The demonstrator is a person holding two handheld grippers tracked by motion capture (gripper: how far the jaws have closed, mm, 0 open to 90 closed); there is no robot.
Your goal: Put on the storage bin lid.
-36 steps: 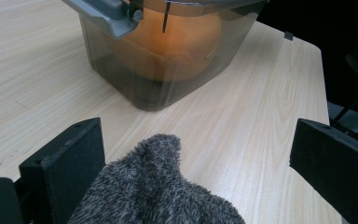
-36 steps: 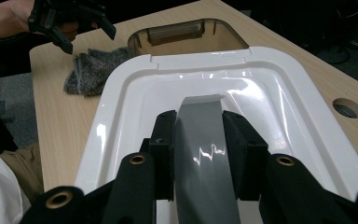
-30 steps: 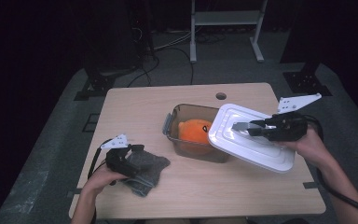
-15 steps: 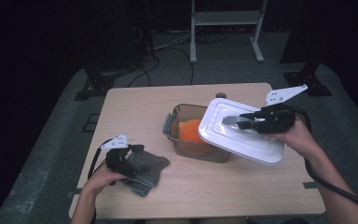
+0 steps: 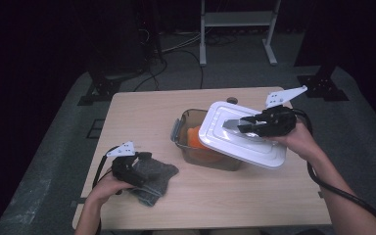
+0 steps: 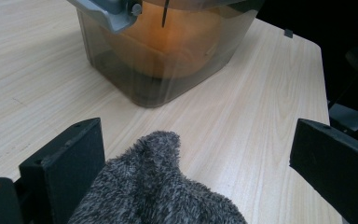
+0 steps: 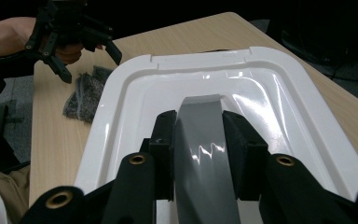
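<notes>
Dark floor surrounds the pale wooden bench (image 5: 142,112). At its right, the right hand-held gripper (image 5: 241,126) is clamped on the grey handle (image 7: 205,140) of a white lid (image 5: 227,142), held tilted above a clear container (image 5: 186,144) with something orange (image 5: 194,137) inside. The left hand-held gripper (image 5: 139,164), jaws wide apart, rests on a grey fuzzy cloth (image 6: 154,191) near the front left edge.
</notes>
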